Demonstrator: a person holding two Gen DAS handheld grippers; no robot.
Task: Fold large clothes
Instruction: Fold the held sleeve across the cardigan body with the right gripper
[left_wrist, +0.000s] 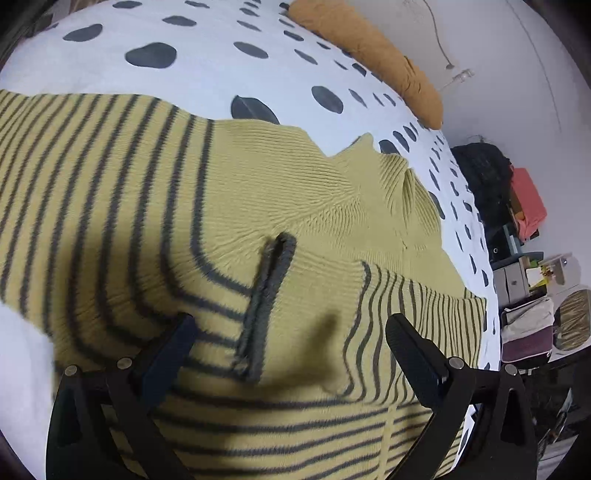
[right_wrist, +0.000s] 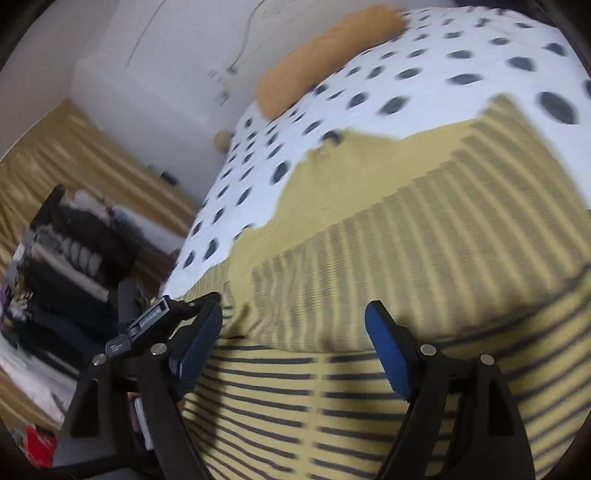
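In your left wrist view, your left gripper (left_wrist: 290, 330) hangs over the yellow striped sweater (left_wrist: 229, 206), jaws spread wide with nothing gripped; a grey-edged cuff (left_wrist: 267, 299) lies between the fingers. The sweater is spread on the spotted bedspread (left_wrist: 207, 66), an orange pillow (left_wrist: 369, 51) at the far right. In your right wrist view, your right gripper (right_wrist: 293, 317) stands wide apart above the sweater's folded striped part, holding nothing.

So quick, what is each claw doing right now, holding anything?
Left gripper: open, holding nothing, above the striped sweater.
Right gripper: open, holding nothing.
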